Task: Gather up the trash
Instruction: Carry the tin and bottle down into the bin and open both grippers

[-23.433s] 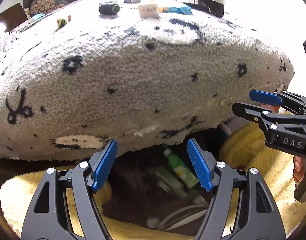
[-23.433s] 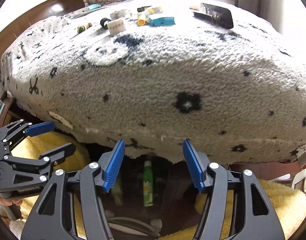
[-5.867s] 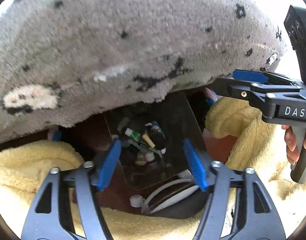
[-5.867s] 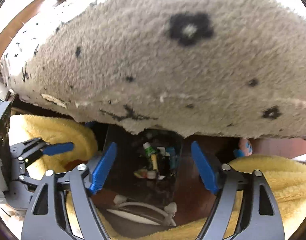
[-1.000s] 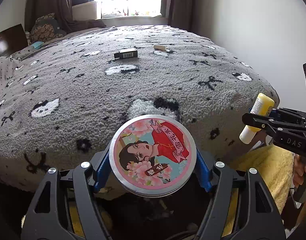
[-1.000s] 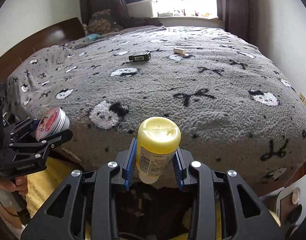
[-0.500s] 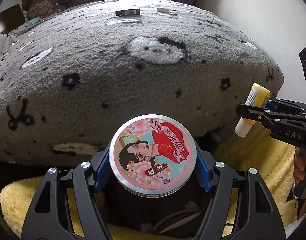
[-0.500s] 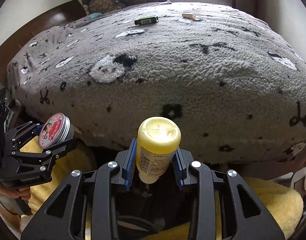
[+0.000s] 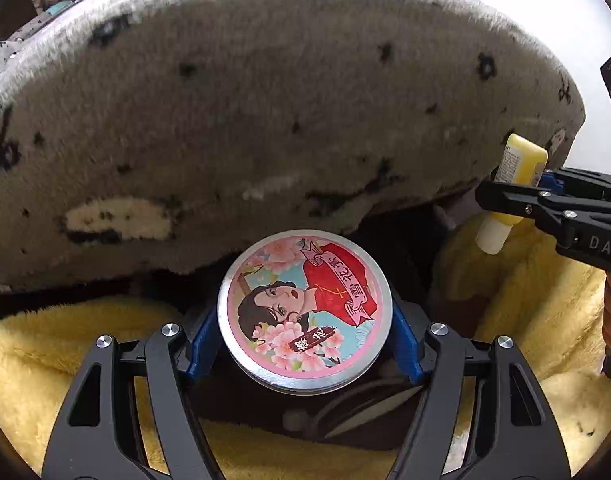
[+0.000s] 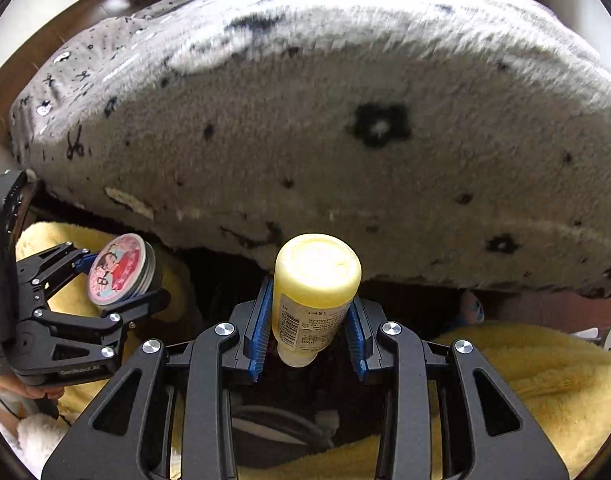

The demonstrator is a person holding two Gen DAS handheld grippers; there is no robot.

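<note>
Left gripper (image 9: 305, 336) fingers pinch the round silver tin with a painted-lady lid (image 9: 304, 311) (lid facing the camera). Right gripper (image 10: 308, 334) fingers clamp the yellow plastic bottle (image 10: 314, 294). Both sit near the grey fleece bed blanket (image 10: 345, 140), above yellow fuzzy fabric (image 9: 45, 352).

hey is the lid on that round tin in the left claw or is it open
On. The round tin sits clamped in the left claw, its illustrated lid seated flush on the metal base all round; the side view from the right wrist shows no gap.
</note>
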